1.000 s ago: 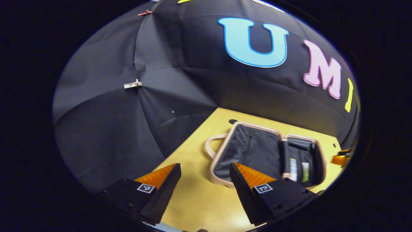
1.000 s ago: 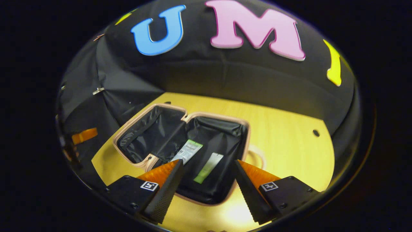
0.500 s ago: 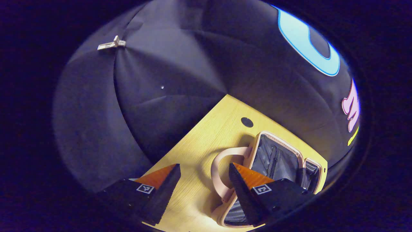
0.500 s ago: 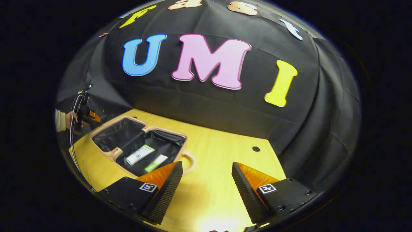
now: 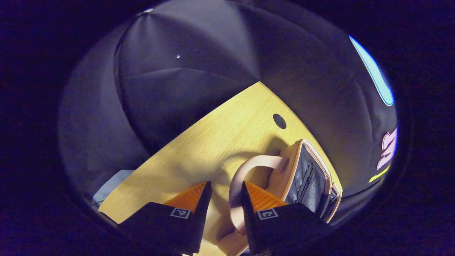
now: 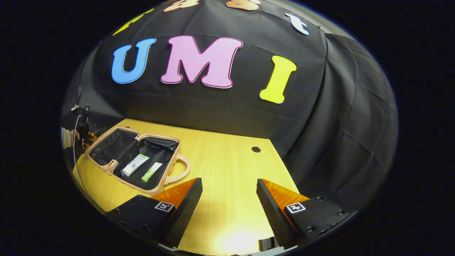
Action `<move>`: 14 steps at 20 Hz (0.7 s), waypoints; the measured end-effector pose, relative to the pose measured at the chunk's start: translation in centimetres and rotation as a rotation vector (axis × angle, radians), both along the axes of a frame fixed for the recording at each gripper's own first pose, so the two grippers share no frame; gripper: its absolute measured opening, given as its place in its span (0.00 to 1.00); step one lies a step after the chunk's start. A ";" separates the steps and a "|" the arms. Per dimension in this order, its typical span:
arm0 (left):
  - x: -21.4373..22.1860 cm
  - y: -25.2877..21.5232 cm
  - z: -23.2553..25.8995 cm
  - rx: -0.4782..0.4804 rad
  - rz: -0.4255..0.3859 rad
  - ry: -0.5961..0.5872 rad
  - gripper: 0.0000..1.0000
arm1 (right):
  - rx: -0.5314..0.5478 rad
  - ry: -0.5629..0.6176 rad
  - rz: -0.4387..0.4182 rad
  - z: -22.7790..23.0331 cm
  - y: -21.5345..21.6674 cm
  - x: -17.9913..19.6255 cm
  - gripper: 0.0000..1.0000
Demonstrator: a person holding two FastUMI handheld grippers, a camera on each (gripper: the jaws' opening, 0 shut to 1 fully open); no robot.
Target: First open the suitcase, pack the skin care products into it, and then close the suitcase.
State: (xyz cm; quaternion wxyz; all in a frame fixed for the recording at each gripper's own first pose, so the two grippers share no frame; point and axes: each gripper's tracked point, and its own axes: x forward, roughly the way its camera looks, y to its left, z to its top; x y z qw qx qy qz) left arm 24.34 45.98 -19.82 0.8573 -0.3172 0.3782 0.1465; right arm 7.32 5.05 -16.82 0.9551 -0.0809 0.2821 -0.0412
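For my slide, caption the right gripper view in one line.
Open right gripper over the wooden table, two skincare tubes lying inside the open suitcase.

Left hand-held gripper (image 5: 224, 202): fingers narrowed to a small gap, contact unclear. Right hand-held gripper (image 6: 229, 201): fingers spread wide, holding nothing, tilted down toward the bench (image 6: 227, 167).

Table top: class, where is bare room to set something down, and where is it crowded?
Bare wood runs from the suitcase's handle right to the table edge, around the round hole. It is crowded at the suitcase, where two tubes lie.
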 end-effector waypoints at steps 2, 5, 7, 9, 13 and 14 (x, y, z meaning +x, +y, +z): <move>0.4 -0.6 -0.2 -0.046 0.024 -0.015 0.35 | -0.007 0.008 0.012 -0.3 0.2 -0.1 0.97; 0.3 -0.7 1.0 -0.040 0.032 -0.047 0.18 | -0.010 0.012 0.015 -0.3 0.4 -0.3 0.98; 0.2 -1.2 2.5 0.020 -0.001 -0.050 0.14 | 0.001 0.010 0.007 -0.4 0.4 -0.2 0.98; 0.2 -1.2 4.5 0.098 -0.012 -0.053 0.10 | 0.004 -0.017 -0.011 0.2 0.0 0.2 0.98; -0.1 -3.9 12.8 0.219 -0.070 -0.162 0.06 | 0.021 -0.037 -0.001 0.4 -0.2 0.2 0.98; -0.3 -5.1 15.1 0.244 -0.098 -0.186 0.06 | 0.031 -0.035 -0.001 0.3 -0.2 0.1 0.98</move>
